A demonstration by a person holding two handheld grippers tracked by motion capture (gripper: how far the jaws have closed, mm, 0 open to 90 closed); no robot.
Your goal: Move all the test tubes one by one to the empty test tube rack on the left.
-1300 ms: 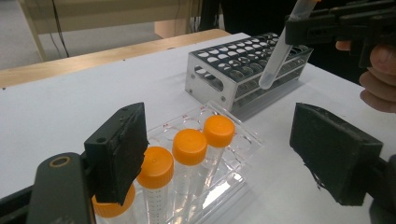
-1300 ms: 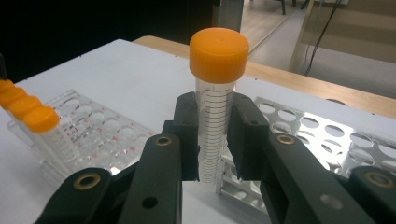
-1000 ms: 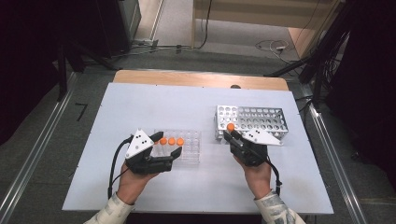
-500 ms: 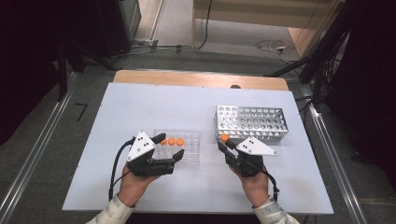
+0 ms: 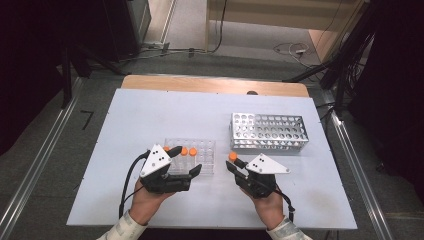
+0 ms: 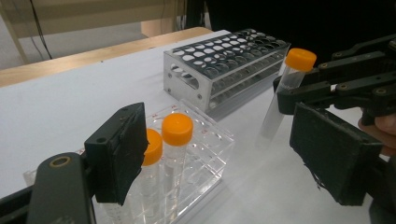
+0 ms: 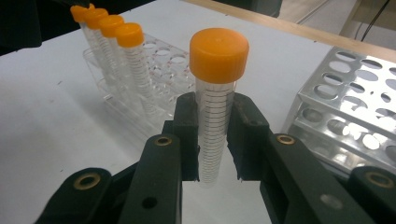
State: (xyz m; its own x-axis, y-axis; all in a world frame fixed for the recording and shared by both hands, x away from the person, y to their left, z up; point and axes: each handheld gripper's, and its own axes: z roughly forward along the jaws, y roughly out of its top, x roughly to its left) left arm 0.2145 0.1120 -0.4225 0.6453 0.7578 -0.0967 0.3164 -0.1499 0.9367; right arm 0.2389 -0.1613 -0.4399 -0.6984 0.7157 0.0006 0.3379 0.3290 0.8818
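My right gripper (image 7: 215, 135) is shut on a clear tube with an orange cap (image 7: 217, 93) and holds it upright above the table. In the high view the tube (image 5: 232, 156) and right gripper (image 5: 235, 164) sit between the clear plastic rack (image 5: 205, 162) and the metal rack (image 5: 267, 131). Several orange-capped tubes (image 7: 128, 35) stand in a row in the clear rack (image 7: 159, 60). My left gripper (image 5: 186, 160) stands open at that rack's near left corner. Its jaws straddle the corner, and two capped tubes (image 6: 177, 130) stand beside its left jaw. Nothing is gripped between them.
The perforated metal rack (image 6: 224, 60) stands empty at the right rear of the white tabletop (image 5: 150, 115). A wooden strip (image 5: 210, 85) runs along the far edge. Cables lie on the floor beyond (image 5: 290, 50).
My right gripper has come away from the metal rack, moving left and nearer with the tube in it. The left gripper has hardly moved.
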